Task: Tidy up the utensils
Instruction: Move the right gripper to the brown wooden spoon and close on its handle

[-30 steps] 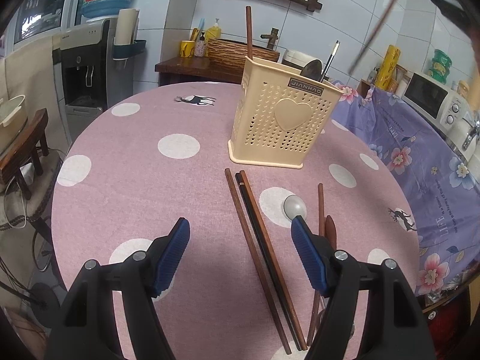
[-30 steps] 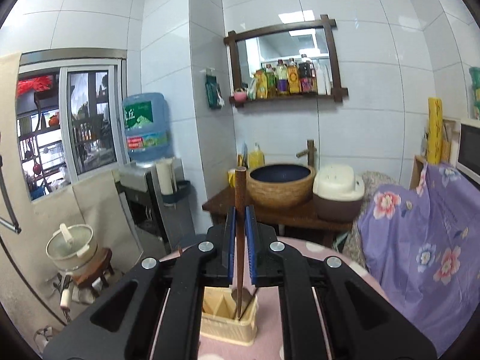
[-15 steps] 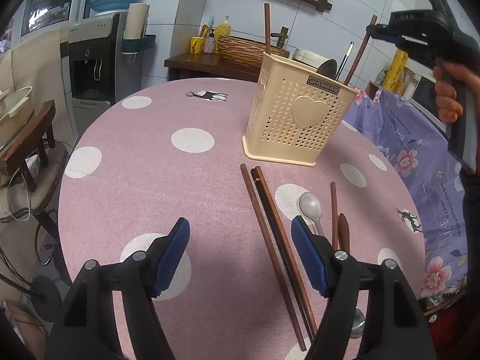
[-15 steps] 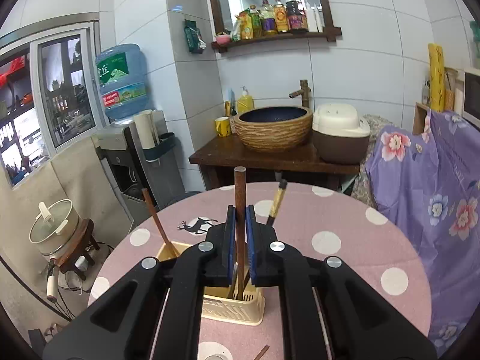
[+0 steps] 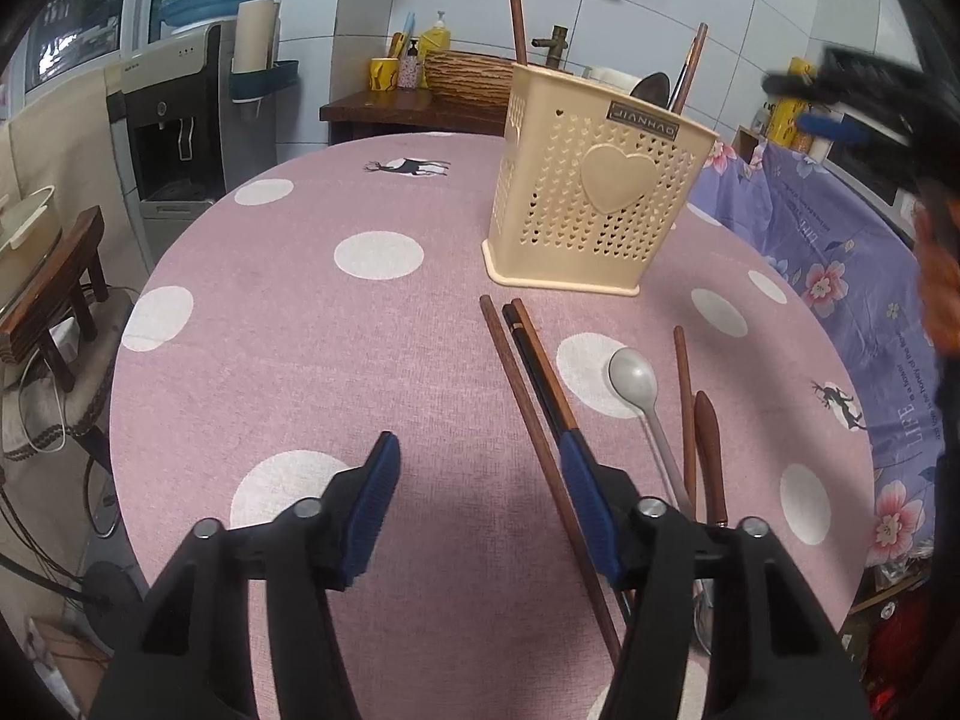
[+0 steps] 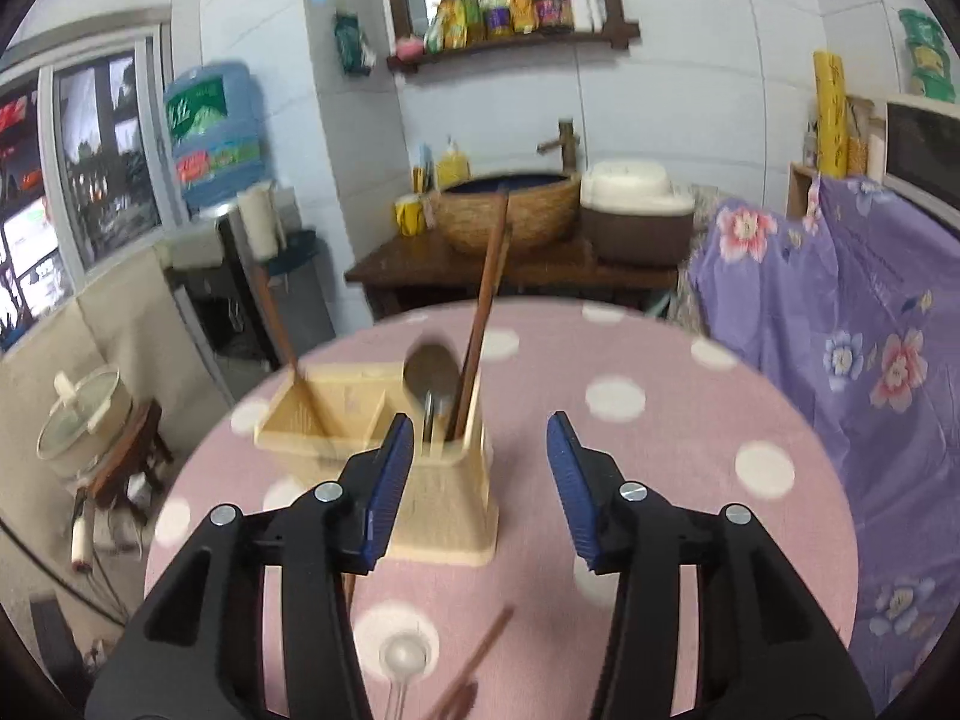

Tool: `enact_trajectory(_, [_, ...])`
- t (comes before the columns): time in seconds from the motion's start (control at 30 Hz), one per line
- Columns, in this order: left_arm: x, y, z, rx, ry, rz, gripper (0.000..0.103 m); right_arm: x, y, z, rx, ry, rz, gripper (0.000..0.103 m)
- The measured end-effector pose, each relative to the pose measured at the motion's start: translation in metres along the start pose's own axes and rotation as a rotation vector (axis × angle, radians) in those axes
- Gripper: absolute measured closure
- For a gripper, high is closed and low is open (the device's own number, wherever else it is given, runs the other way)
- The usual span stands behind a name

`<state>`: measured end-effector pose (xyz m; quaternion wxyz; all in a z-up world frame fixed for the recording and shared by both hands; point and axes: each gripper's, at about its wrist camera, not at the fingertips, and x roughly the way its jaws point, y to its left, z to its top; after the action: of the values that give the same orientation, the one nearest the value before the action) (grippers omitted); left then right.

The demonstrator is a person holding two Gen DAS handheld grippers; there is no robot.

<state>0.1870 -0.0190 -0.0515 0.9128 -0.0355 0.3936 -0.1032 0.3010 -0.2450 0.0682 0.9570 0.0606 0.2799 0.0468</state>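
A cream perforated utensil holder (image 5: 600, 198) stands on the pink dotted table (image 5: 300, 330). It holds a dark spoon (image 5: 651, 87) and two brown chopsticks (image 5: 516, 12). Before it lie loose chopsticks (image 5: 522, 390), a grey spoon (image 5: 633, 372) and a wooden spoon (image 5: 708, 444). My left gripper (image 5: 477, 444) hovers low over the table, jaws closing; one chopstick shows just inside its right finger, untouched. My right gripper (image 6: 480, 420) hangs over the holder (image 6: 444, 510), jaws opening with nothing between them. A brown chopstick (image 6: 480, 300) leans in the holder's right compartment beyond it.
A purple floral cloth (image 5: 840, 252) covers something at the table's right. A water dispenser (image 5: 180, 120) and a wooden stool (image 5: 54, 300) stand to the left. A woven basin (image 6: 504, 210) sits on a stand behind. A person's hand (image 5: 942, 276) is at the right edge.
The right gripper came down over the holder with a brown chopstick and let go of it; the chopstick now stands in the holder. The left jaws have narrowed.
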Motion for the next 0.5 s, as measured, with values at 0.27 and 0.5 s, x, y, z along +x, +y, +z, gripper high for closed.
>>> enact_trajectory(0.27, [0.006,-0.001,-0.005,0.000,0.024,0.001,0.058,0.018,-0.001,-0.120,0.053,0.249,-0.035,0.056])
enact_trajectory(0.5, [0.006,-0.003,-0.008,-0.003,0.026,0.002,0.057,0.030,0.003,-0.156,0.103,0.346,-0.031,0.062])
